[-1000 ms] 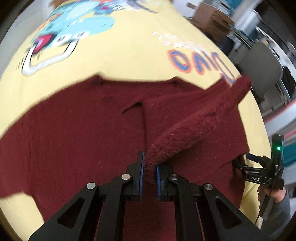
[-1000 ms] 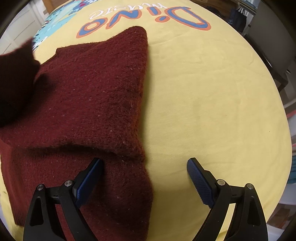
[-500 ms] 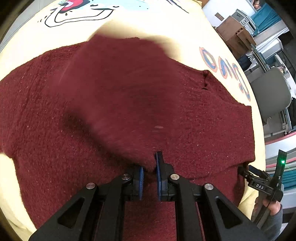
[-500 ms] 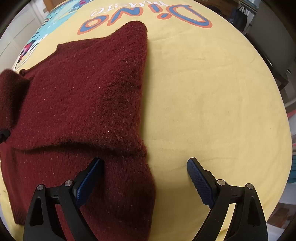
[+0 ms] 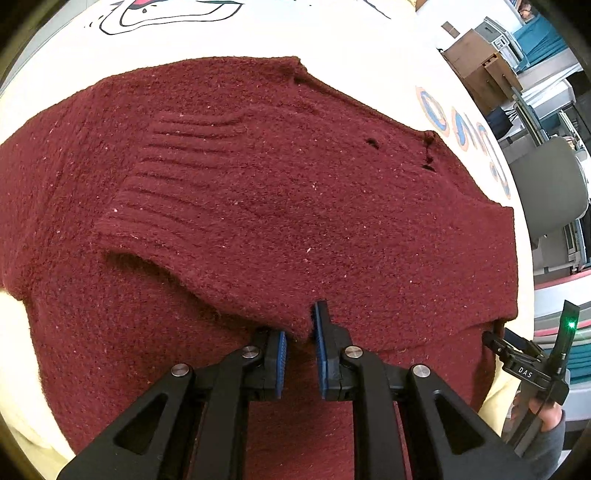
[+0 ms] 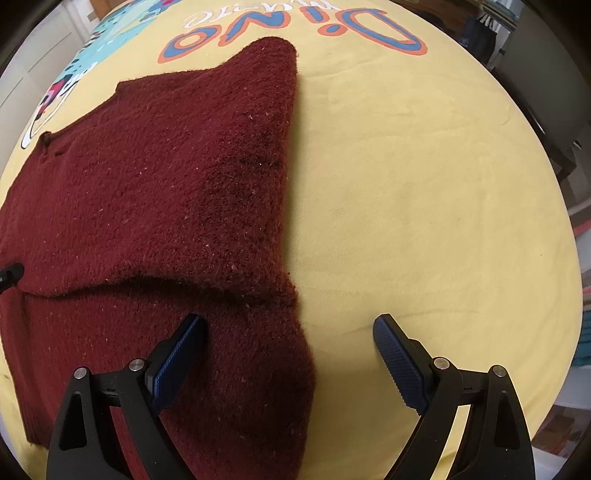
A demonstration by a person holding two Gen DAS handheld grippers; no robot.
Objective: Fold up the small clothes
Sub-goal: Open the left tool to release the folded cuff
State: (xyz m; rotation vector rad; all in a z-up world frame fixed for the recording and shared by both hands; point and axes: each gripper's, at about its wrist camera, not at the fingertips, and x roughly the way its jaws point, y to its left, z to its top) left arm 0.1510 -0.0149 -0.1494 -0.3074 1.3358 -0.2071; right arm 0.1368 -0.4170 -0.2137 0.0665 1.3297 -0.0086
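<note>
Your left gripper (image 5: 300, 334) sits low over the dark red sweater (image 5: 258, 206), its blue-padded fingers (image 5: 320, 343) a small way apart with the folded edge of a sleeve (image 5: 207, 206) lying in the gap between them; the pads do not look pressed onto the knit, so count it as slightly parted rather than clamped. That sleeve lies across the body of the sweater, its ribbed cuff (image 5: 173, 166) toward the left of the view.

Your right gripper (image 6: 290, 328) is spread wide. Its left finger (image 6: 177, 354) rests over the sweater (image 6: 155, 184) near its lower right edge, and its right finger (image 6: 397, 358) is over bare yellow cloth. Nothing is held between them.

The sweater lies flat on a yellow printed sheet (image 6: 406, 184) that covers the counter. In the right view its right side is folded in to a straight edge, and a horizontal fold line crosses it just ahead of the fingers. Blue and orange "Dino" lettering (image 6: 295, 33) shows on the sheet just past the sweater's far corner. In the left view your right gripper's body (image 5: 532, 369) shows at the sweater's right edge, with a green light on it.
</note>
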